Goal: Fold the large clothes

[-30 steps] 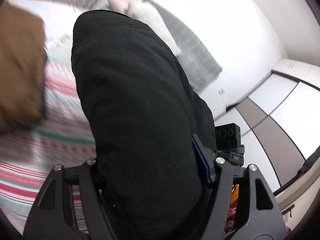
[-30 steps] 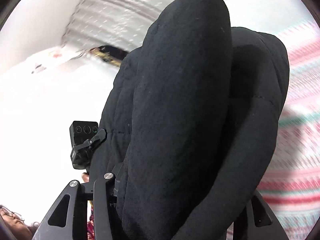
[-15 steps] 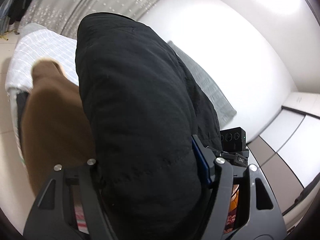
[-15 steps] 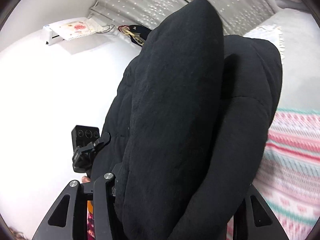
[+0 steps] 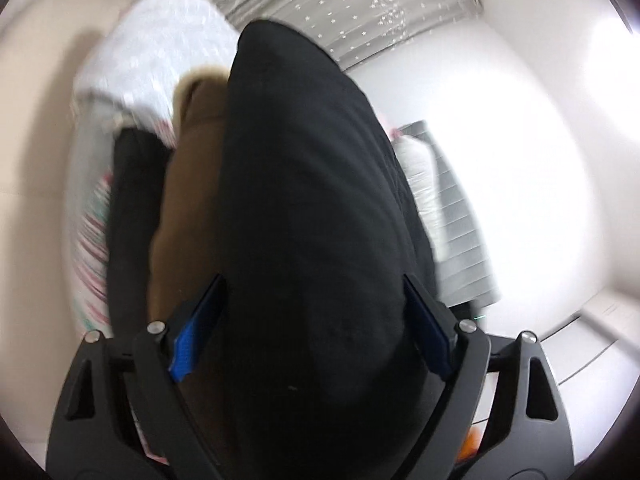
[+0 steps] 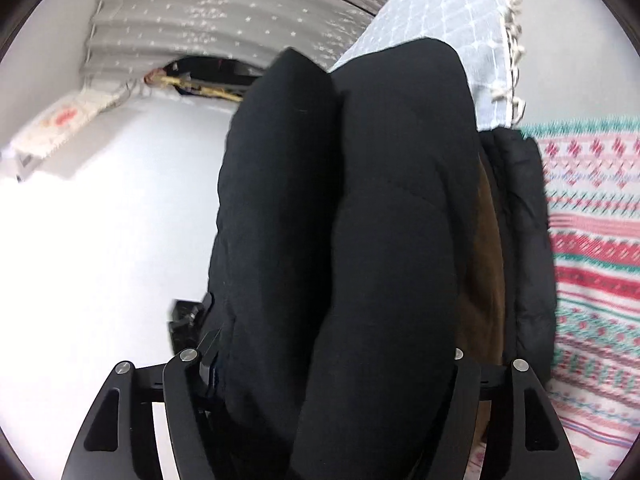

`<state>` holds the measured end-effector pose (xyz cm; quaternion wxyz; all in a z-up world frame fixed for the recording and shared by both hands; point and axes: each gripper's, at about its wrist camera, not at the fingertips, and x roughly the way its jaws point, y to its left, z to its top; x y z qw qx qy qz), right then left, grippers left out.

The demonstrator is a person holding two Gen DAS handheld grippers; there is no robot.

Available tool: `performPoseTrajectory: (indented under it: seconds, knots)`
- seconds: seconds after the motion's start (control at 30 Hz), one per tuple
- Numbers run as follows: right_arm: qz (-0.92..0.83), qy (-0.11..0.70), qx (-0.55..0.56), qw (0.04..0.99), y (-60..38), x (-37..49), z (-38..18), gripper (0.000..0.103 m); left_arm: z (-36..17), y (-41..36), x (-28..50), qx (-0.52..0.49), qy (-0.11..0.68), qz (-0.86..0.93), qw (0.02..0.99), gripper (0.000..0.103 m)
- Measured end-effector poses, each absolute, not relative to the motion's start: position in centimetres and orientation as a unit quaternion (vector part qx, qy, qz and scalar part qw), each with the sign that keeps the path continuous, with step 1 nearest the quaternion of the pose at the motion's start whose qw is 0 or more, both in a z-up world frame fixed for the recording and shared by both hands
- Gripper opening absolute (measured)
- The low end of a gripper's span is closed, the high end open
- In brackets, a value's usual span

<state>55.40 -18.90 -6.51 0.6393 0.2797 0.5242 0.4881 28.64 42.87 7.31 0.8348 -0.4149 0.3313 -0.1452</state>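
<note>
A thick, folded black padded garment [image 5: 312, 240] fills the middle of both views. My left gripper [image 5: 312, 316] is shut on one end of it, the fabric bulging between the blue-padded fingers [image 5: 192, 332]. My right gripper [image 6: 332, 356] is shut on the other end, where the black garment [image 6: 340, 240] shows as two fat folds. A brown garment [image 5: 188, 184] and another black garment [image 5: 132, 208] lie stacked on the bed just beside the held bundle; they also show in the right wrist view as a brown garment [image 6: 486, 264] and a black one [image 6: 524, 240].
The bed has a red, white and green patterned blanket [image 6: 592, 240] and a pale checked throw [image 6: 448, 8] at its end. A starred grey curtain [image 6: 208, 12] hangs behind. A grey headboard panel [image 5: 460, 216] and white wall lie to the right in the left wrist view.
Both grippers have swung with the black bundle toward the bed's end. The brown and black stacked garments have come close beside the bundle. Both grips are unchanged.
</note>
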Motion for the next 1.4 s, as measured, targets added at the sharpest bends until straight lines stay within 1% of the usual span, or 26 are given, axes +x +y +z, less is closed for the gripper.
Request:
performPoseTrajectory:
  seconds: [0.07, 0.17, 0.27, 0.33, 0.37, 0.5, 0.6, 0.7, 0.73, 0.77, 0.8, 0.83, 0.87, 0.93, 1.03, 1.1, 1.17, 1.2, 1.3, 1.4]
  knots:
    - [0.484, 0.519, 0.258, 0.656, -19.8, 54.1, -5.3, 0.072, 8.9, 42.1, 27.8, -0.380, 0.341, -0.134, 0.850, 0.087]
    - [0.479, 0.495, 0.237, 0.685, -22.6, 52.8, -2.6, 0.072, 11.2, 40.0, 25.5, -0.294, 0.352, -0.094, 0.883, 0.087]
    - [0.469, 0.473, 0.199, 0.719, -24.0, 51.4, -0.5, 0.072, 12.3, 38.8, 23.0, -0.228, 0.344, -0.069, 0.908, 0.087]
    - [0.459, 0.461, 0.168, 0.741, -20.2, 51.9, 1.2, 0.072, 12.8, 38.2, 21.8, -0.206, 0.338, -0.062, 0.917, 0.087]
    - [0.456, 0.451, 0.147, 0.753, -19.9, 50.9, 1.9, 0.072, 13.1, 37.8, 21.3, -0.196, 0.335, -0.054, 0.920, 0.087]
    - [0.458, 0.409, 0.115, 0.781, -22.1, 47.8, 4.7, 0.072, 15.2, 35.6, 19.1, -0.154, 0.316, -0.026, 0.936, 0.089]
    - [0.464, 0.367, 0.098, 0.800, -22.7, 45.1, 6.6, 0.072, 15.4, 33.2, 18.6, -0.109, 0.313, -0.017, 0.943, 0.089]
    - [0.459, 0.338, 0.051, 0.820, -20.7, 43.2, 7.7, 0.071, 13.9, 32.0, 19.6, -0.101, 0.341, -0.019, 0.934, 0.091]
    - [0.448, 0.345, 0.017, 0.825, -19.6, 42.8, 7.2, 0.070, 13.6, 31.6, 19.6, -0.091, 0.341, -0.005, 0.936, 0.093]
    - [0.428, 0.358, -0.016, 0.830, -18.7, 42.7, 6.4, 0.066, 13.0, 31.7, 19.9, -0.085, 0.345, 0.007, 0.935, 0.096]
    - [0.399, 0.369, -0.050, 0.838, -17.9, 43.1, 5.2, 0.063, 12.8, 31.9, 19.8, -0.089, 0.353, 0.012, 0.931, 0.100]
    - [0.366, 0.380, -0.085, 0.845, -17.3, 43.6, 3.9, 0.063, 12.3, 32.5, 20.1, -0.101, 0.362, 0.018, 0.926, 0.100]
    - [0.358, 0.385, -0.091, 0.846, -17.3, 43.7, 3.6, 0.063, 12.1, 33.1, 20.2, -0.122, 0.371, 0.010, 0.921, 0.100]
    - [0.360, 0.399, -0.065, 0.841, -18.1, 44.1, 3.4, 0.063, 12.2, 34.0, 19.7, -0.155, 0.373, 0.003, 0.915, 0.100]
    - [0.368, 0.378, -0.054, 0.848, -19.6, 42.6, 4.8, 0.064, 13.5, 33.5, 18.0, -0.142, 0.362, 0.026, 0.921, 0.100]
    - [0.354, 0.365, -0.069, 0.858, -20.5, 40.9, 5.5, 0.066, 14.6, 32.4, 16.0, -0.135, 0.352, 0.051, 0.925, 0.100]
    - [0.333, 0.354, -0.080, 0.870, -21.8, 38.3, 6.6, 0.072, 15.3, 31.0, 13.8, -0.128, 0.351, 0.076, 0.925, 0.100]
    - [0.326, 0.348, -0.087, 0.875, -22.2, 37.3, 6.4, 0.074, 15.4, 30.2, 12.9, -0.128, 0.351, 0.084, 0.924, 0.102]
    - [0.312, 0.326, -0.112, 0.885, -23.2, 33.8, 5.3, 0.078, 15.1, 27.6, 10.5, -0.125, 0.370, 0.099, 0.915, 0.102]
    - [0.310, 0.327, -0.115, 0.886, -24.3, 31.2, 3.6, 0.084, 14.2, 24.8, 8.2, -0.111, 0.396, 0.108, 0.905, 0.102]
